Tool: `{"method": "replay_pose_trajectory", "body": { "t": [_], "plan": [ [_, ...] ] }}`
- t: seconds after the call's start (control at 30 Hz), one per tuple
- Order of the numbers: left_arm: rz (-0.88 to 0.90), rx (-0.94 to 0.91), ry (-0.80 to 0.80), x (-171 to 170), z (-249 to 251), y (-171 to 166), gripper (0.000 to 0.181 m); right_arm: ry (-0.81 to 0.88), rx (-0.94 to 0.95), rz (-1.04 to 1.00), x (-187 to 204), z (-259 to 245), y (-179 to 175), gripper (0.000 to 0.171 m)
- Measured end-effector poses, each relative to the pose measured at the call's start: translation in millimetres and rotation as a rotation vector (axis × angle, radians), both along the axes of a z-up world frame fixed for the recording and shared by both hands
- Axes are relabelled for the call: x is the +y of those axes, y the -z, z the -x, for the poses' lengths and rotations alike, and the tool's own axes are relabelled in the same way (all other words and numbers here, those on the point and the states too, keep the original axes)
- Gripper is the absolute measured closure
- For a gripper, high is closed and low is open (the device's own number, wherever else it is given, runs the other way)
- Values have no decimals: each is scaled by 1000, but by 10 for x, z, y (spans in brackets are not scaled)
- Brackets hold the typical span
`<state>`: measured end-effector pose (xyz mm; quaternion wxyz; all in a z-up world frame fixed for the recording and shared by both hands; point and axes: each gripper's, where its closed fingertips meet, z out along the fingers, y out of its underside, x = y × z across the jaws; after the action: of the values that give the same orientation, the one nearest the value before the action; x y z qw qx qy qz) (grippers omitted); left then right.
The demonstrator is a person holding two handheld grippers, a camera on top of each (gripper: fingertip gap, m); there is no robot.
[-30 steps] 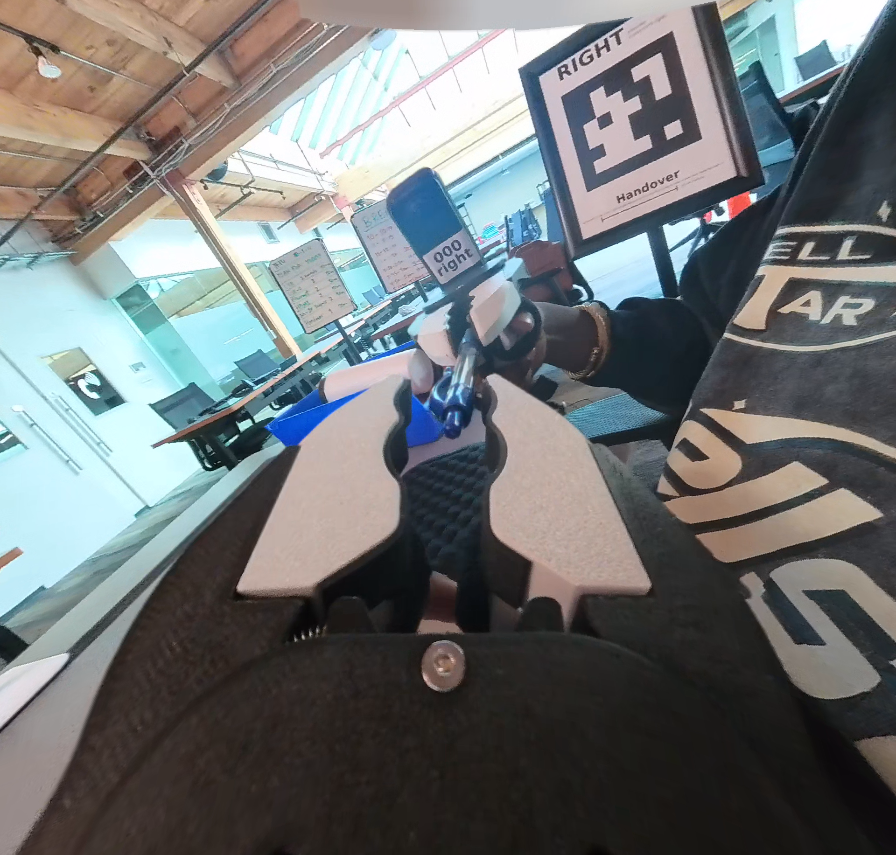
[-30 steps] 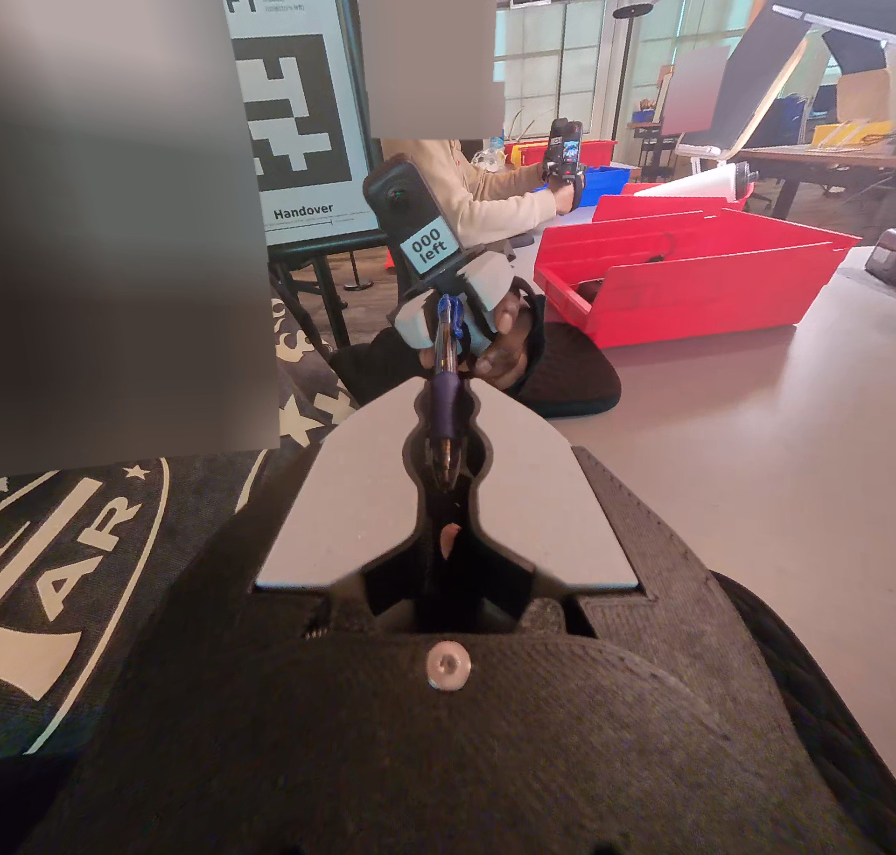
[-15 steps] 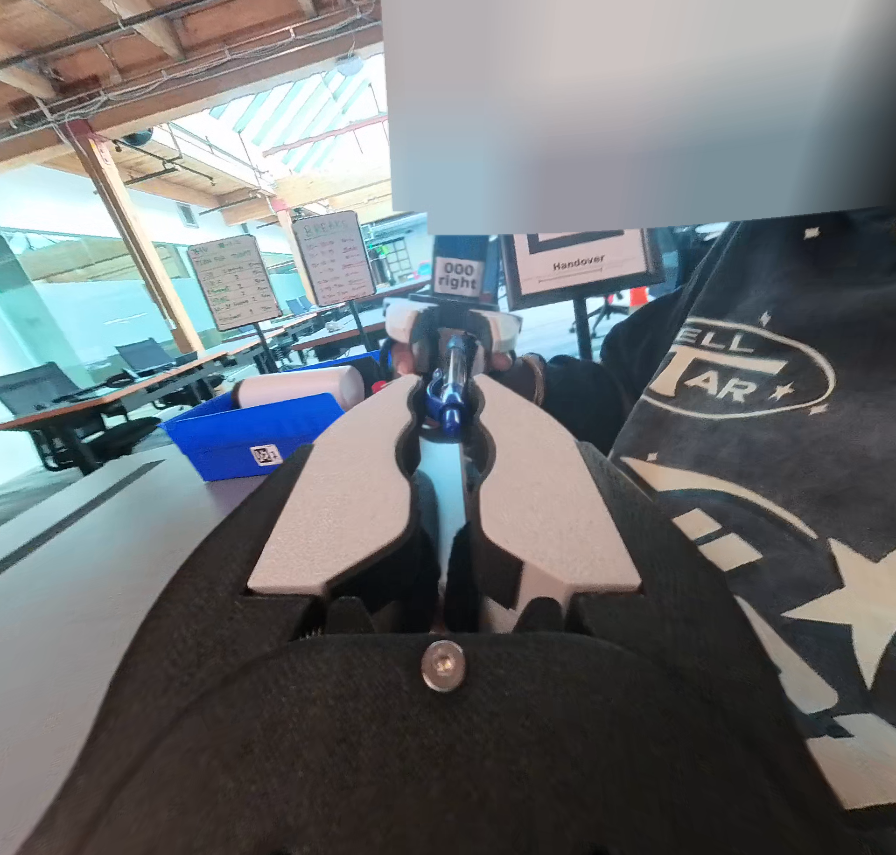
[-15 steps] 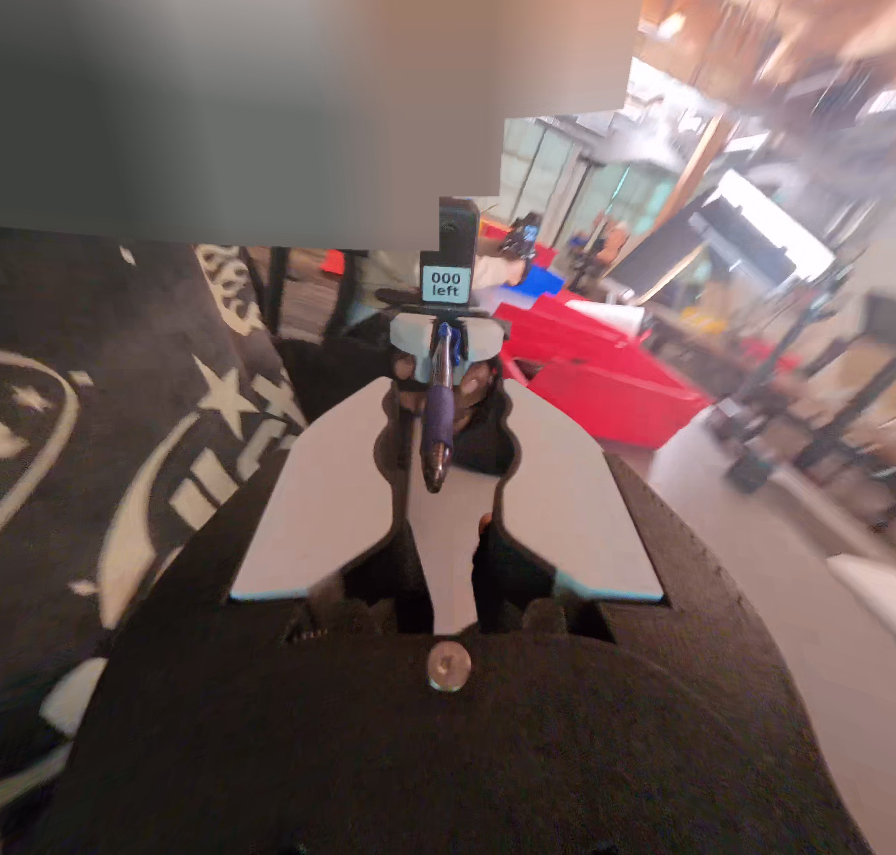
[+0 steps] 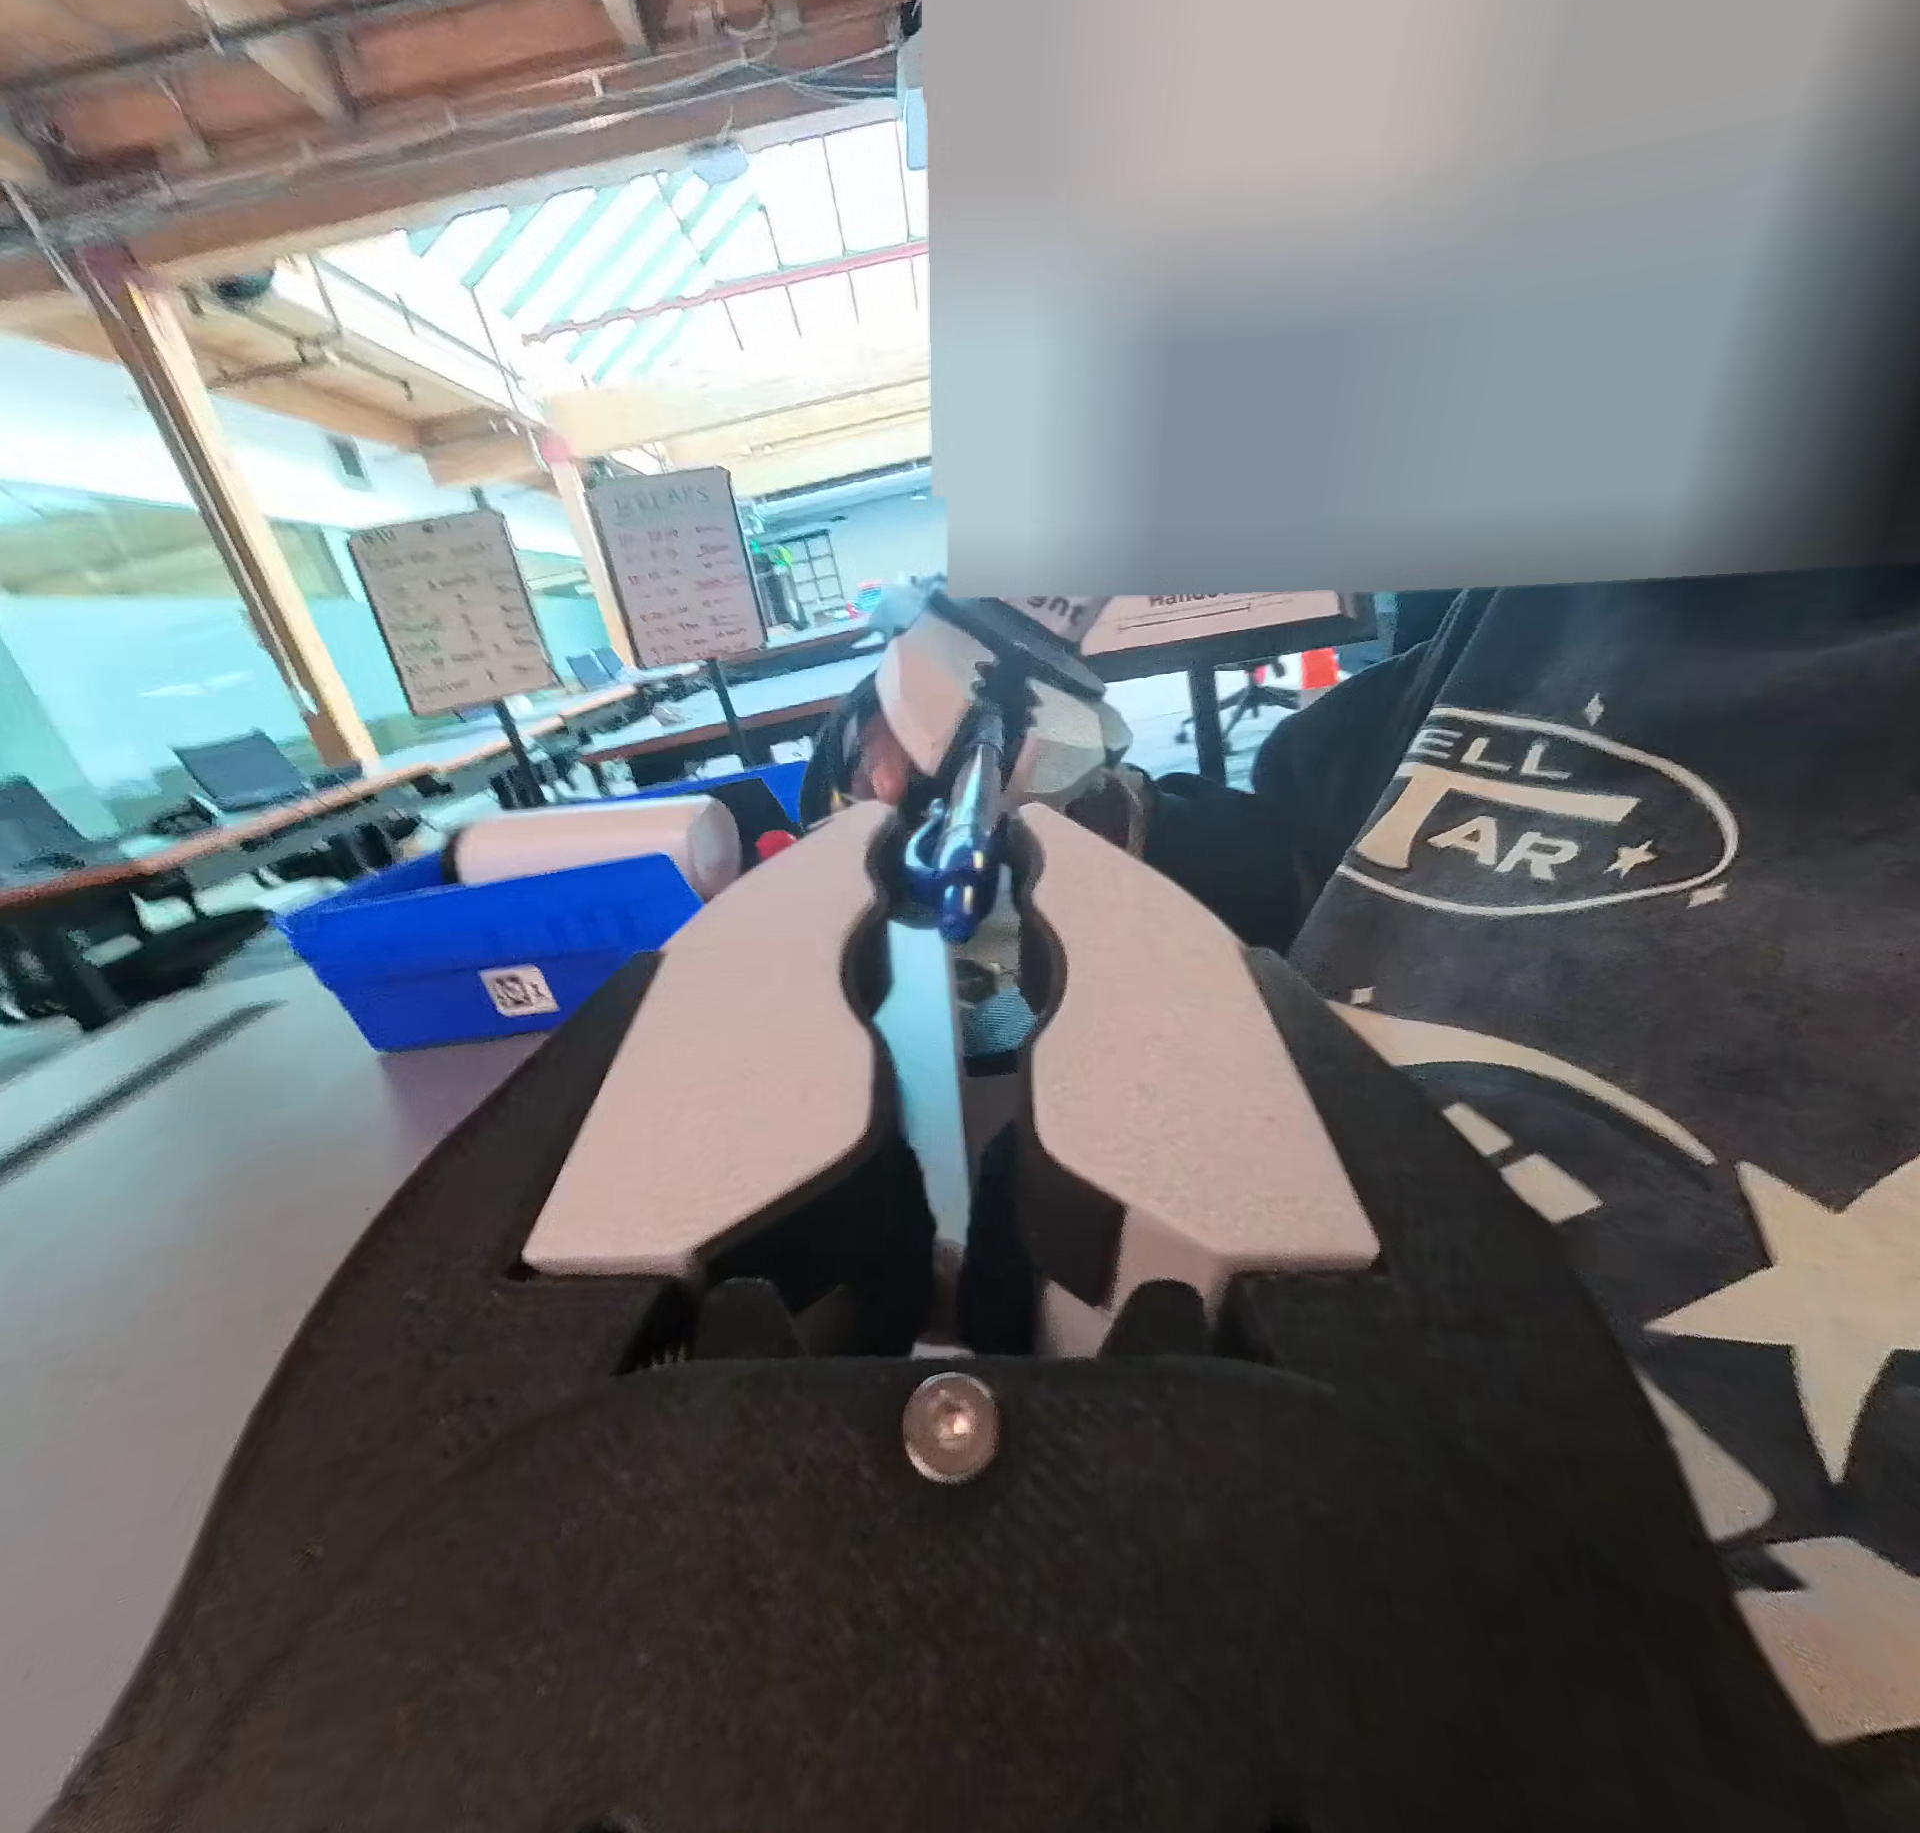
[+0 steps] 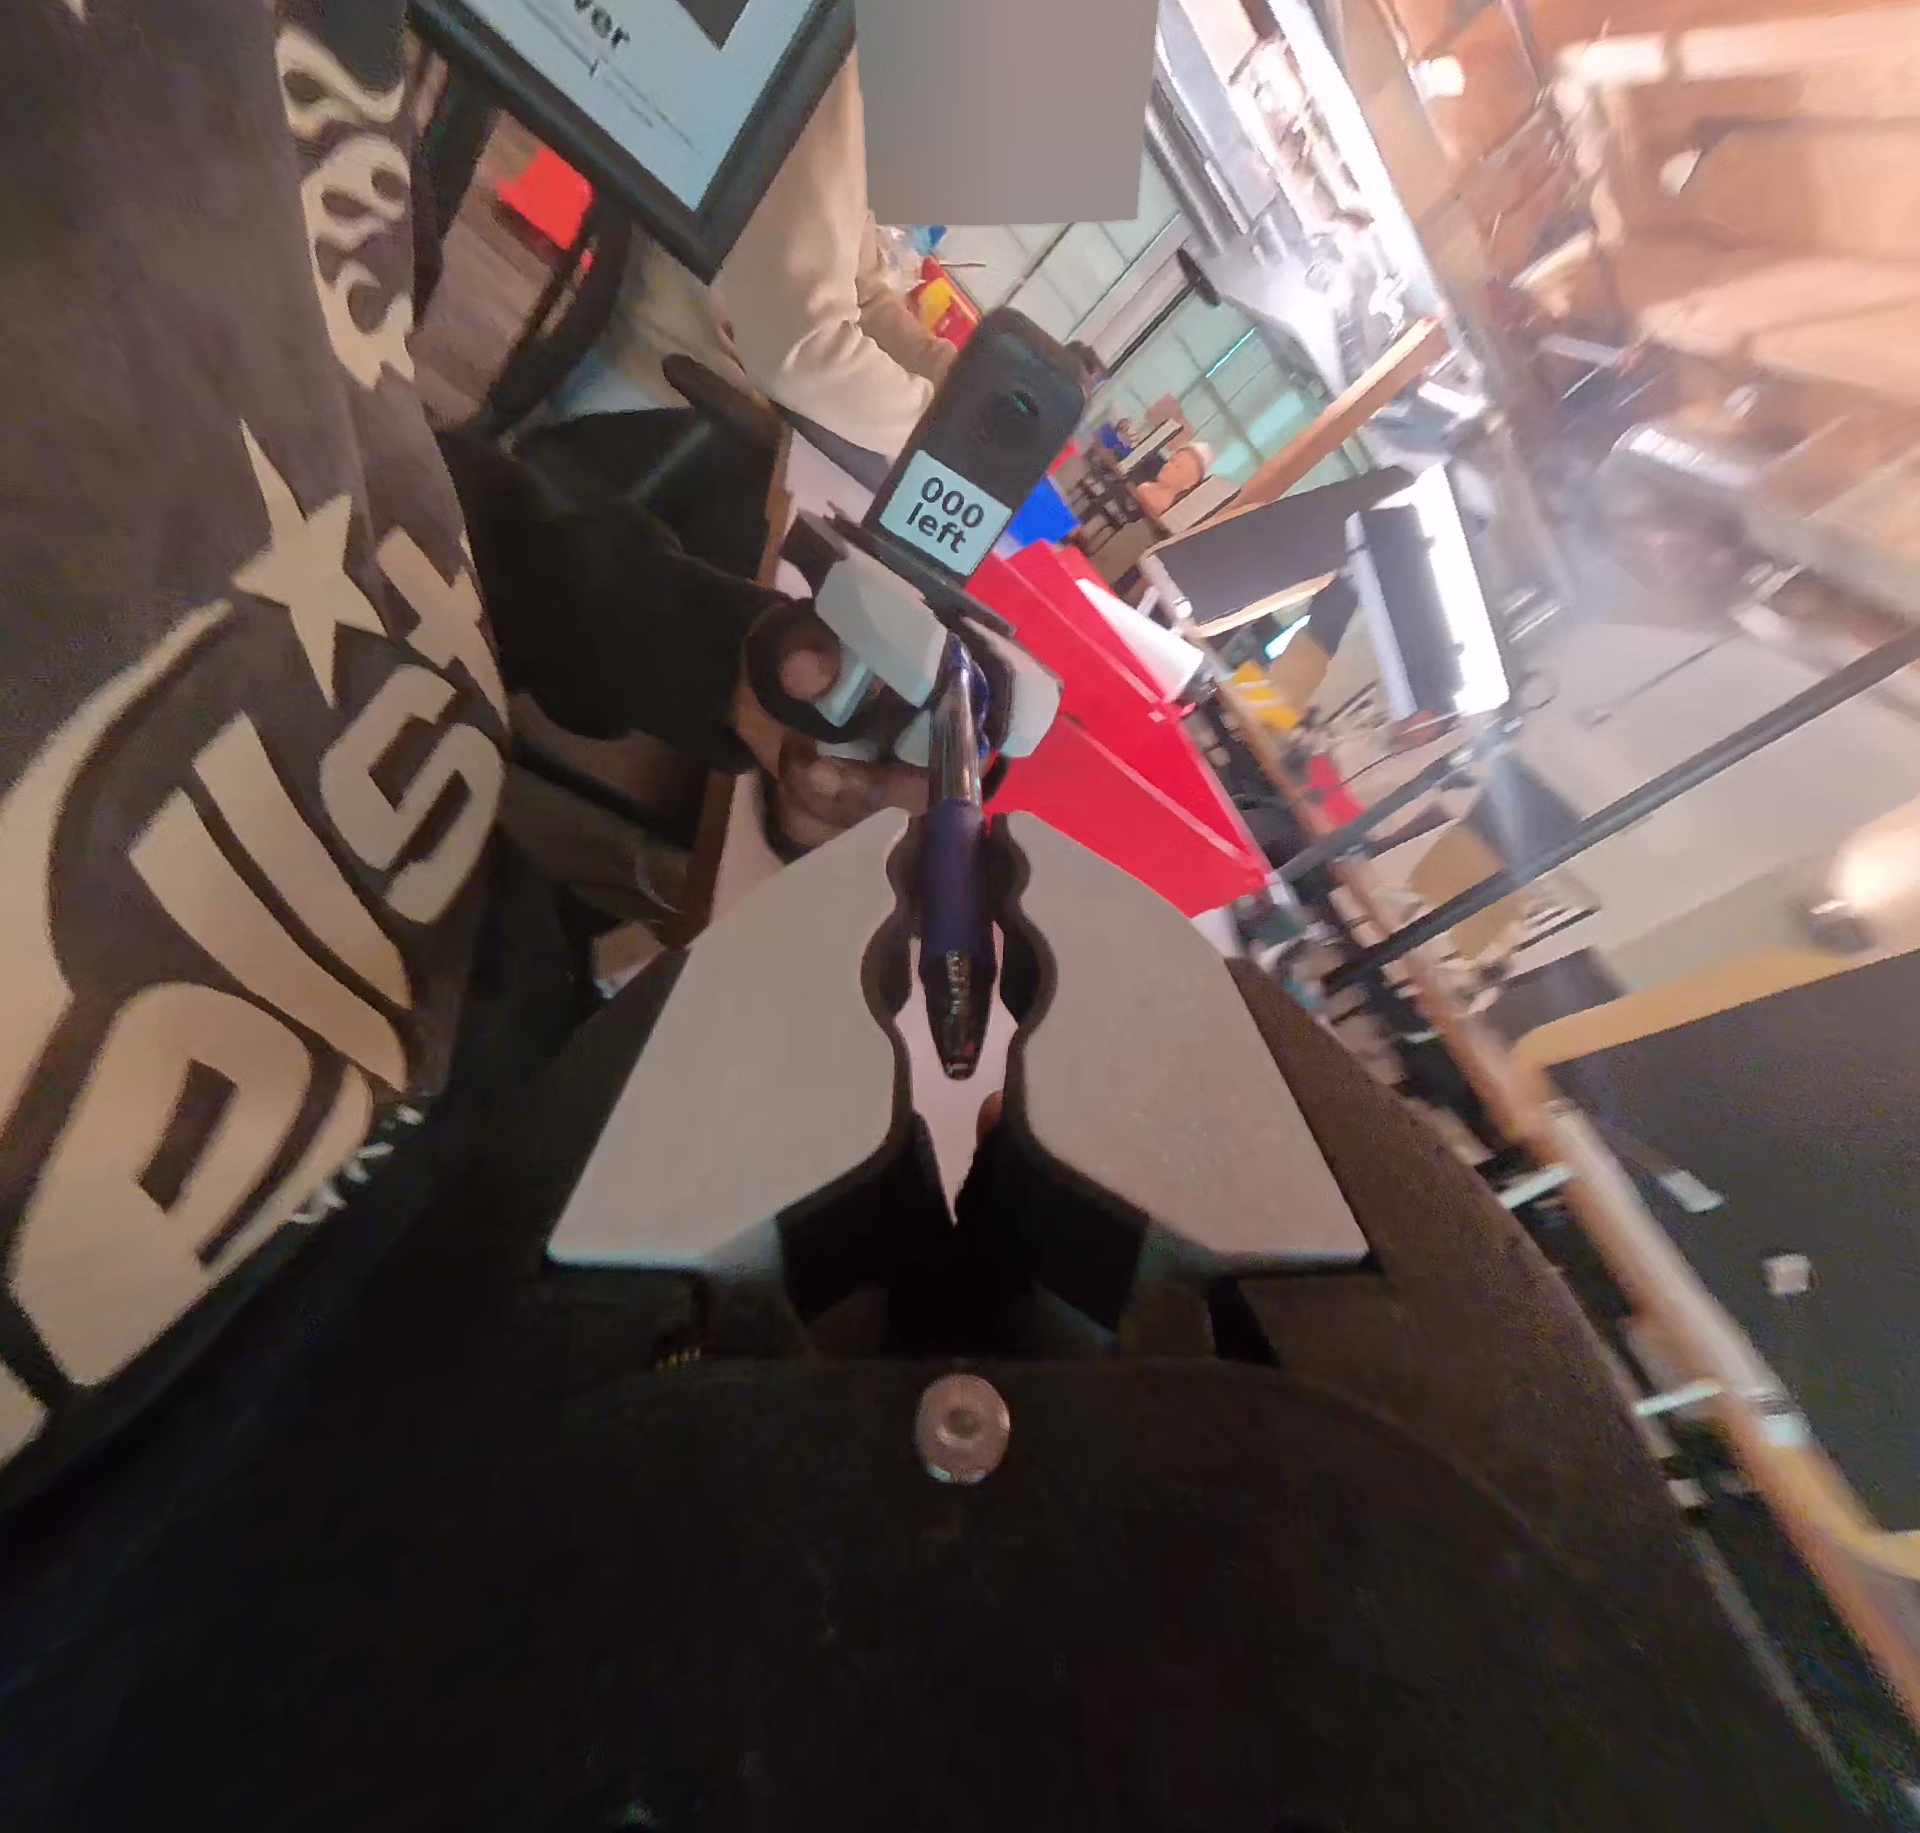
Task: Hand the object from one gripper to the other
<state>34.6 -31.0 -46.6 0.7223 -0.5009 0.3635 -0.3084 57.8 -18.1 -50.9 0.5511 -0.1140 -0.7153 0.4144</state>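
Note:
A blue pen is held in the air between both grippers. In the left wrist view my left gripper is closed on its clip end. The right gripper faces it just beyond, with the pen running into its white fingers. In the right wrist view my right gripper has its fingertips against the pen's dark grip section. The pen tip points back between the fingers. The left gripper grips the far end, and a hand shows under it. This view is strongly rolled.
A blue bin with a white roll stands on the grey table at left. Red bins lie beyond the grippers. The person's dark printed shirt is close on one side. A framed marker sign stands behind.
The left jaws closed onto the pen's clip end. The right jaws widened half a second ago and are narrow around the pen again. Both grippers rolled and the views tilted.

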Motion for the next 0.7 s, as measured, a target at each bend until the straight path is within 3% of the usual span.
{"method": "replay_pose_trajectory", "body": {
  "t": [0.07, 0.17, 0.27, 0.5, 0.7],
  "plan": [
    [-85, 29, -72, 12, 33, -12, 145, -10, -149, 159, 40, 35, 39, 159],
    [-148, 153, -175, 60, 57, 56, 143, -57, -402, 433, 82, 54, 134, 158],
    [-145, 214, -199, 81, 49, 112, 145, -141, -500, 638, 86, 42, 101, 159],
    [-175, 289, -241, 97, 41, 148, 165, -121, -561, 697, 122, 67, 154, 159],
    [-176, 328, -253, 109, 33, 190, 156, -130, -572, 727, 130, 54, 136, 159]
  ]
}}
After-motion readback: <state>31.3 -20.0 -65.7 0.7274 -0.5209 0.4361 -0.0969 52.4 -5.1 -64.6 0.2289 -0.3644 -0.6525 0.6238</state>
